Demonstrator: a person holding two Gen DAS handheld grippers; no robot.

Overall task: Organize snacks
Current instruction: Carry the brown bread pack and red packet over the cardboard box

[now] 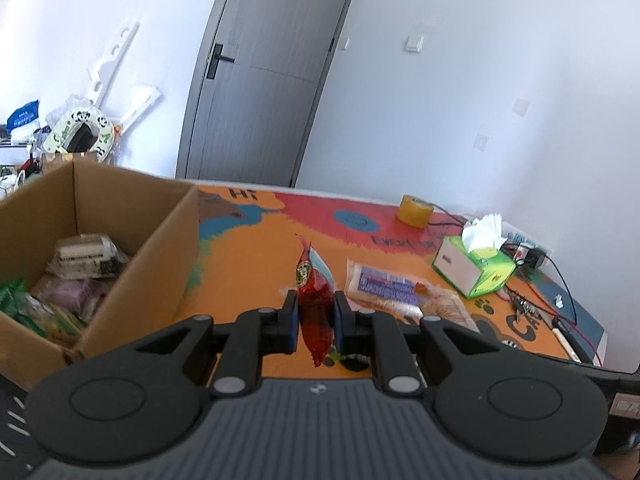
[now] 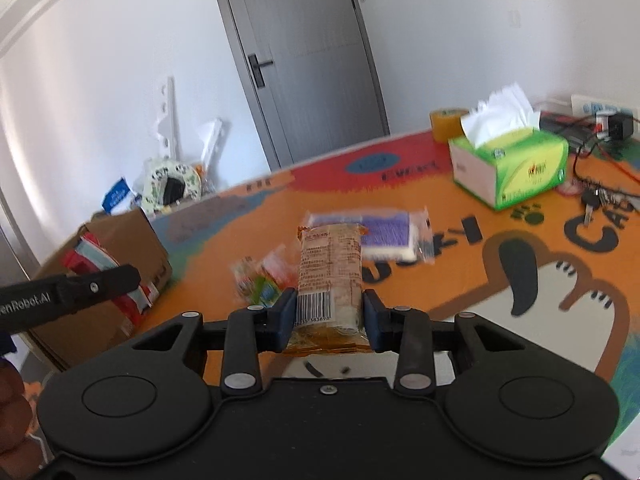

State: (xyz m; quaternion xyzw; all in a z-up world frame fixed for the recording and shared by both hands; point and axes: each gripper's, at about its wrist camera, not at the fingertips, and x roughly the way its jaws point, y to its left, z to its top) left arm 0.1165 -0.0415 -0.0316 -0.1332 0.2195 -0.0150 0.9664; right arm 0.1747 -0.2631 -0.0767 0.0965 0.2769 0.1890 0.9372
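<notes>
My left gripper is shut on a red snack packet, which hangs upright above the orange table mat just right of the cardboard box. Several snack packets lie inside the box. My right gripper is shut on a beige snack packet with a barcode, its pads pressing both sides. Past it on the mat lie a purple packet and small colourful packets, blurred. The left gripper with its red packet shows at the left, in front of the box.
A green tissue box, a tape roll, keys and red and black cables sit at the table's far right. A grey door and white walls stand behind. Bags and clutter pile up beyond the box.
</notes>
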